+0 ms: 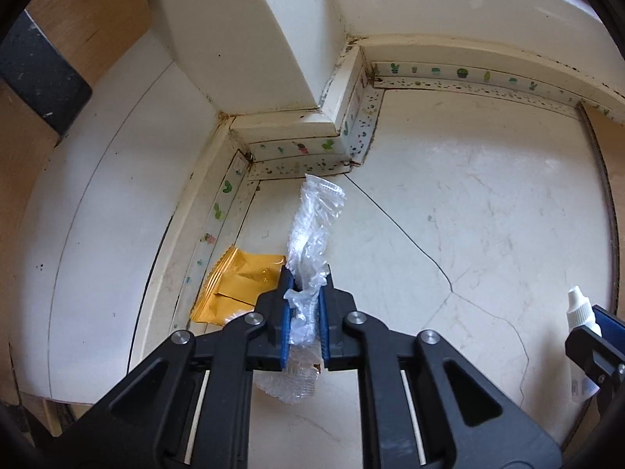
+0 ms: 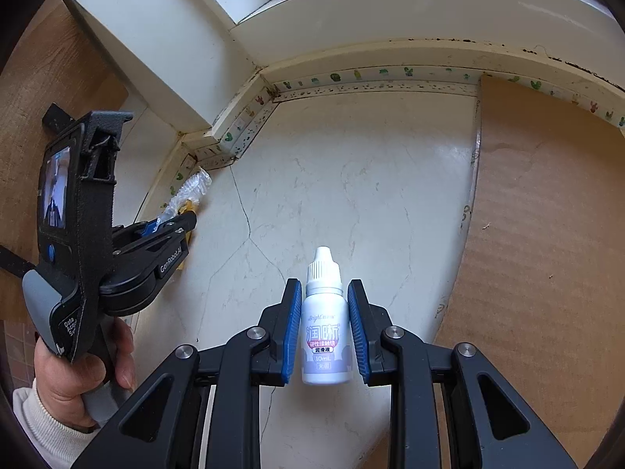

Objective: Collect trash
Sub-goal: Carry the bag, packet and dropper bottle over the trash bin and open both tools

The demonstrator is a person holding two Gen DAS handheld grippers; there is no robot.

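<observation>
My left gripper (image 1: 305, 275) is shut on a crumpled clear plastic wrapper (image 1: 314, 226) that sticks out ahead of the fingers, over the marble sill. A gold foil packet (image 1: 234, 289) lies on the sill just left of that gripper, by the wall trim. My right gripper (image 2: 324, 287) is shut on a small white eye-drop bottle (image 2: 326, 336), cap pointing forward. The bottle (image 1: 582, 312) and a right fingertip show at the right edge of the left wrist view. The left gripper (image 2: 183, 221) with the wrapper (image 2: 195, 185) shows in the right wrist view.
The cracked marble sill (image 2: 351, 195) ends at a stepped white window frame corner (image 1: 289, 117) with cactus-print tape. A brown cardboard sheet (image 2: 547, 234) covers the sill's right side. Wooden panelling (image 2: 50, 117) stands at the left.
</observation>
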